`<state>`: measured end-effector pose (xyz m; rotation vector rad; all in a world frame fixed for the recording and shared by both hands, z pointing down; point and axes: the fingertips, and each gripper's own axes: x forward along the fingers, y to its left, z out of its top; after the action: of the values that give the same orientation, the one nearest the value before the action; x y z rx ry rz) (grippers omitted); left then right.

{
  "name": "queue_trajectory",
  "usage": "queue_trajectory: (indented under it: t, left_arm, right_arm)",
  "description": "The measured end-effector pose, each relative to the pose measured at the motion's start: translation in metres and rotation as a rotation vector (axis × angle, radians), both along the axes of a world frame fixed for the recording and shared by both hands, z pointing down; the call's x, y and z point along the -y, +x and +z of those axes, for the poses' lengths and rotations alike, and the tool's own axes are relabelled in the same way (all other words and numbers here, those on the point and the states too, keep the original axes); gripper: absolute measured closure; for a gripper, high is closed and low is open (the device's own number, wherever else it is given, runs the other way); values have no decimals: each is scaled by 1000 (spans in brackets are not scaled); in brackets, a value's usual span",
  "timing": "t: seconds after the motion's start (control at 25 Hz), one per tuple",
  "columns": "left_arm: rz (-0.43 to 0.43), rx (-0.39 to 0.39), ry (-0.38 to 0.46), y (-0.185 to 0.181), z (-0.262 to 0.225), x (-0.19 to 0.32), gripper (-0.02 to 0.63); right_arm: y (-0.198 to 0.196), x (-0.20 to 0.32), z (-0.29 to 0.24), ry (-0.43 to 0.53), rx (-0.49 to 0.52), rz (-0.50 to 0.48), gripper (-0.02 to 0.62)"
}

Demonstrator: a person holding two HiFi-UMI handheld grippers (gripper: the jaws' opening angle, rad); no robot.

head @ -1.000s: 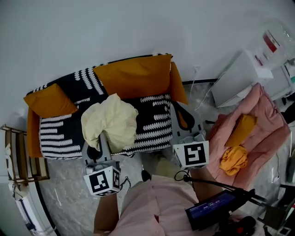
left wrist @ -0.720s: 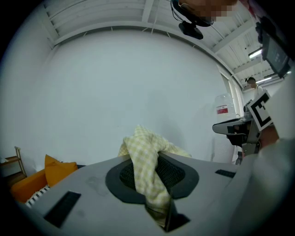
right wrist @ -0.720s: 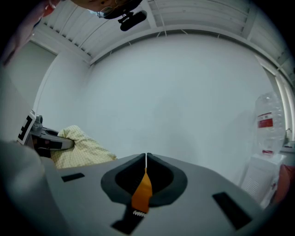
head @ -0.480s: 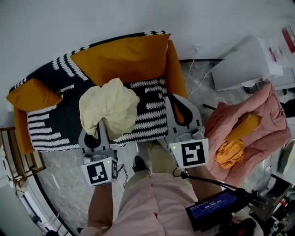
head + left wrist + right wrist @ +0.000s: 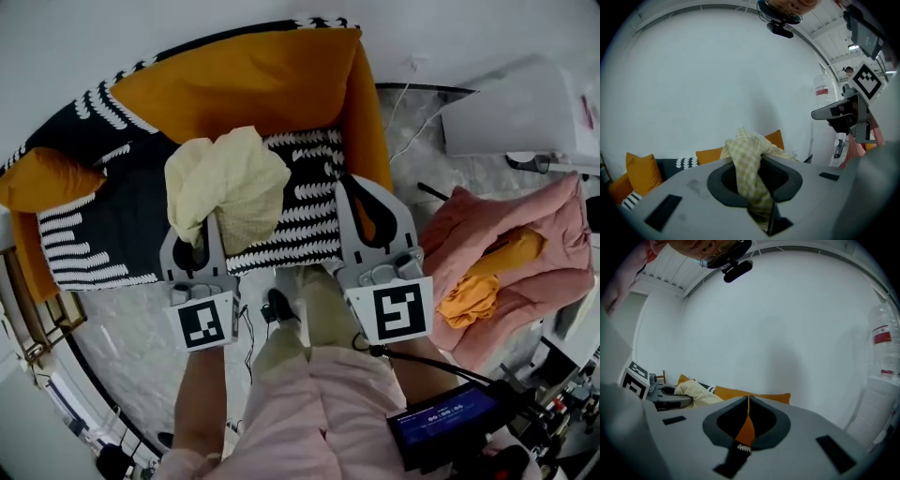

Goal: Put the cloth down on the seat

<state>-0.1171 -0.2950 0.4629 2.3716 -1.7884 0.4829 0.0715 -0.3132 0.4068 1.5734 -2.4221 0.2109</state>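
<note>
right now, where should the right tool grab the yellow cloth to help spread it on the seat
Probably the free right edge of the yellow cloth, coming in from the right, where the right tool sits shut and empty. The left tool pinches its lower end, and the rest bunches up loose over the seat.

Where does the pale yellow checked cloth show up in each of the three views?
Head view: pale yellow checked cloth upper centre-left, over the black-and-white seat.
Left gripper view: cloth at centre, clamped between the jaws.
Right gripper view: cloth small, lower left.
Shared landmark: long orange back cushion.
</note>
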Motion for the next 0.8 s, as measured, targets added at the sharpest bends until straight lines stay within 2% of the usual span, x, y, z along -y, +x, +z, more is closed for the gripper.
queue_trajectory:
  t: [0.28,0.8]
  left_arm:
    - [26,19,-78,6,58,18,532]
    - [63,18,-205,20,161,53,518]
  right_arm:
    - [5,16,38,-72,-19,12,584]
    - [2,29,90,-151,-1,11,583]
